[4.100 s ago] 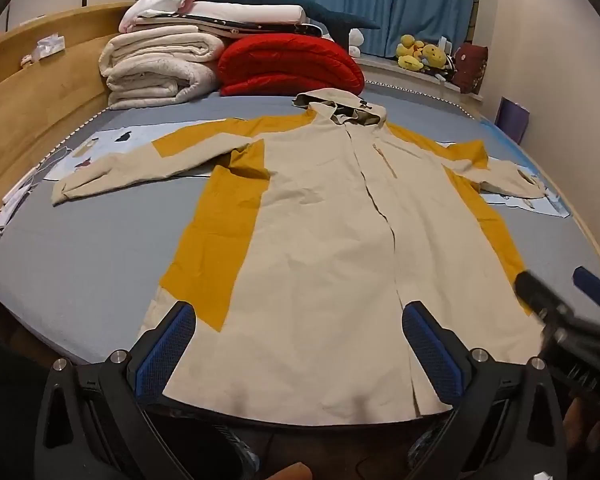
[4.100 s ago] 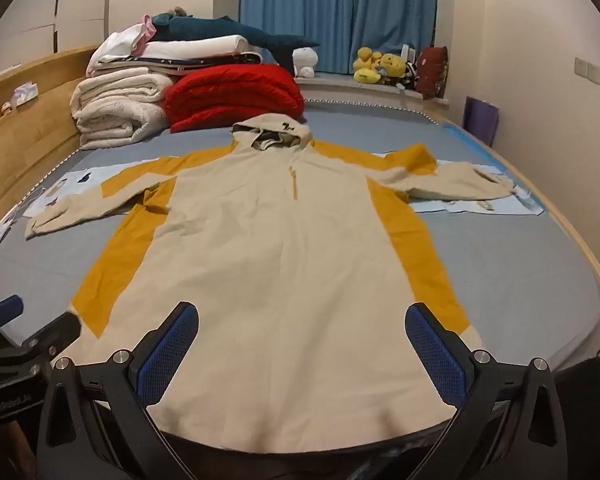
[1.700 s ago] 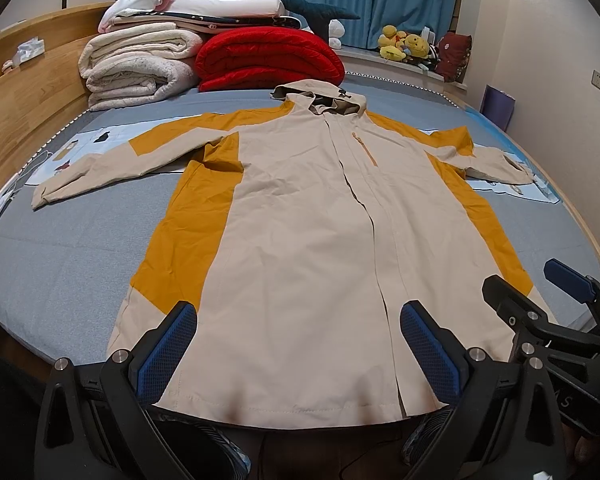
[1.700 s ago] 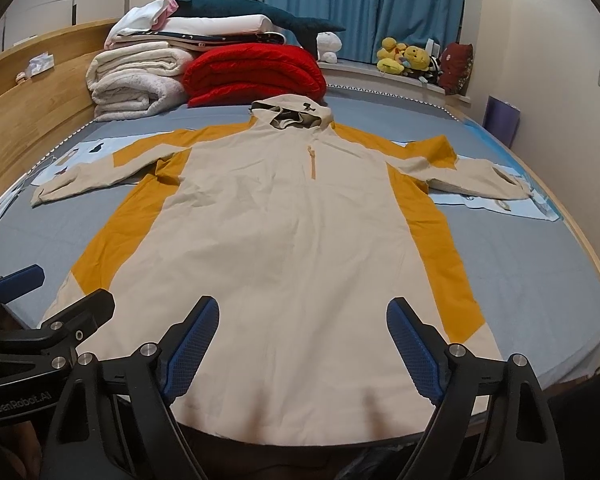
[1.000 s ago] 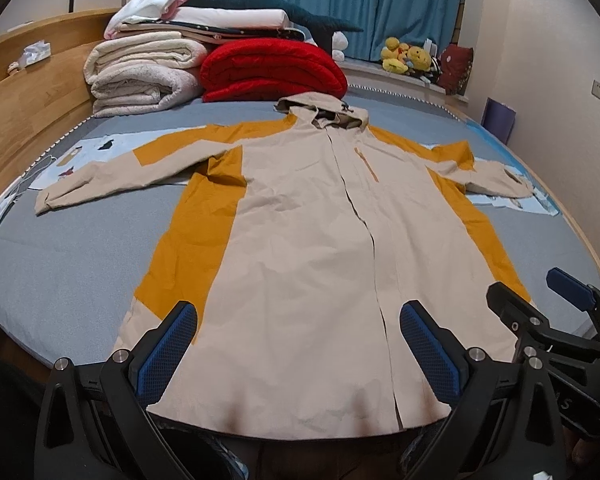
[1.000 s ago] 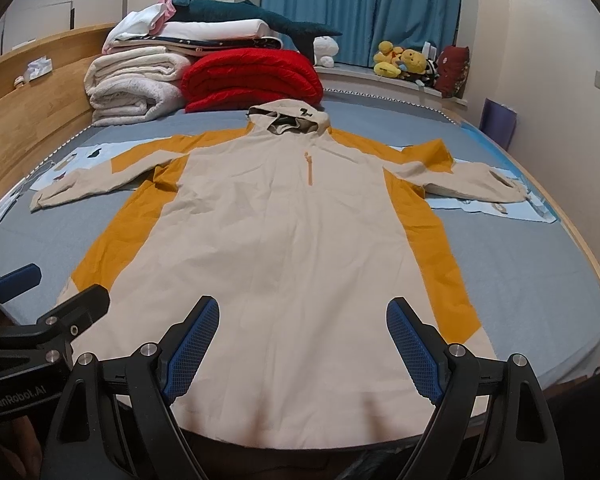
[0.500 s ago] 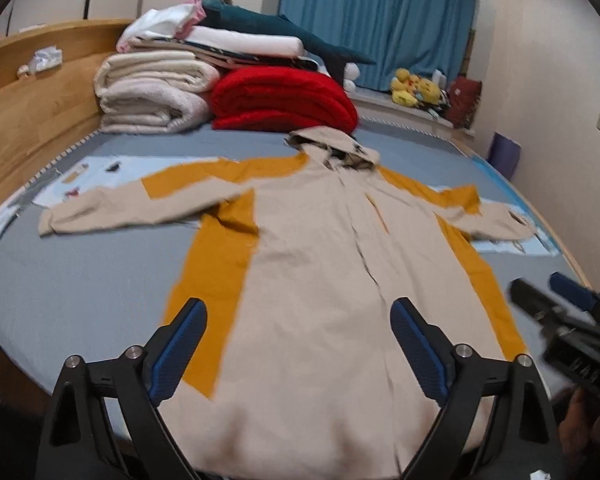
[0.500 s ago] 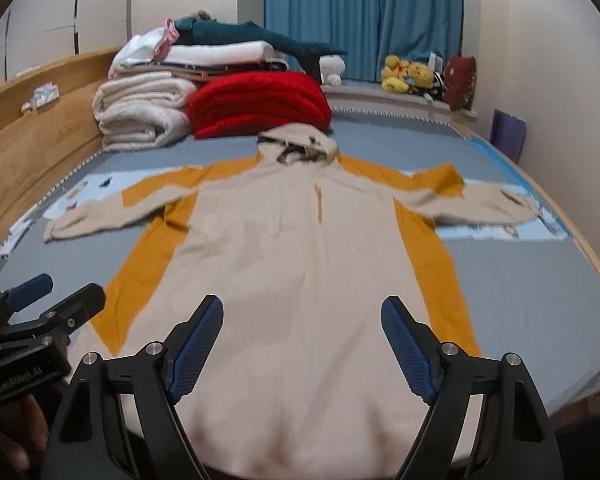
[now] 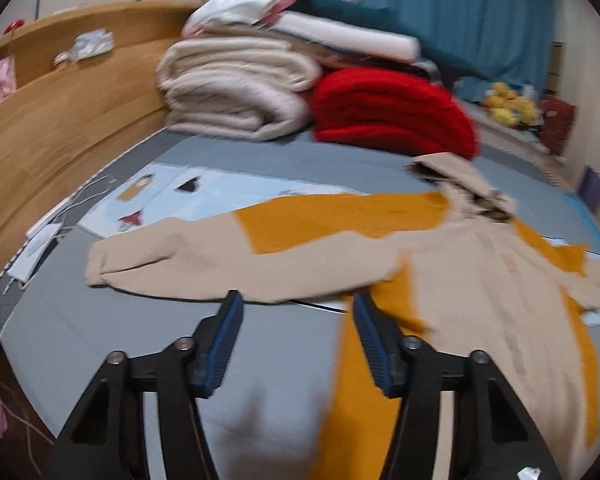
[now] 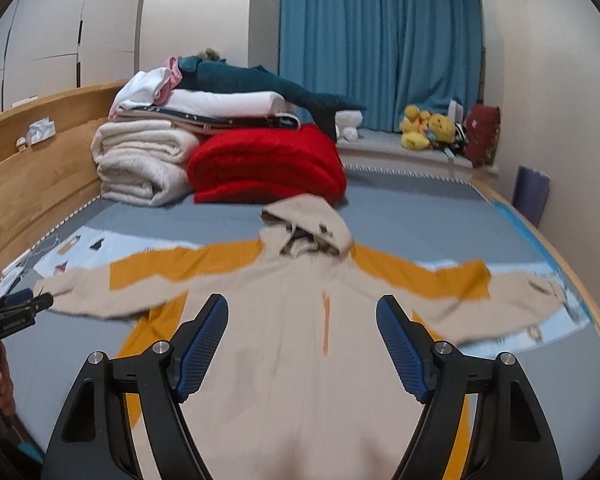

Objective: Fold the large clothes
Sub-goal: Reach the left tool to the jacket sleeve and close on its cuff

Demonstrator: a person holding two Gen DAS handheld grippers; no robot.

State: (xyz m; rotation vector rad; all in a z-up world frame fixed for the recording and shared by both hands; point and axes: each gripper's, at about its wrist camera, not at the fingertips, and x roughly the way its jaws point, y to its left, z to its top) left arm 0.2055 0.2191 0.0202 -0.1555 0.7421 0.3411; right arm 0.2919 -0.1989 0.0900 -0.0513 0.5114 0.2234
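A beige and mustard hooded coat (image 10: 300, 344) lies flat, front up, on the grey bed (image 10: 412, 220), sleeves spread wide. In the left wrist view its left sleeve (image 9: 236, 264) stretches across just beyond my left gripper (image 9: 296, 308), which is open and empty above the grey sheet. My right gripper (image 10: 302, 312) is open and empty above the coat's chest, below the hood (image 10: 308, 224). The left gripper also shows at the left edge of the right wrist view (image 10: 20, 304).
Folded cream blankets (image 10: 144, 160), a red quilt (image 10: 264, 168) and stacked bedding sit at the head of the bed. A wooden headboard (image 9: 52, 128) runs along the left. Light blue printed sheets (image 9: 172, 196) lie under the sleeves. Plush toys (image 10: 428, 128) sit on the window ledge.
Both grippers have moved forward over the bed. The left one has swung left toward the coat's left sleeve and its jaws have narrowed. The right one has advanced up the coat toward the chest.
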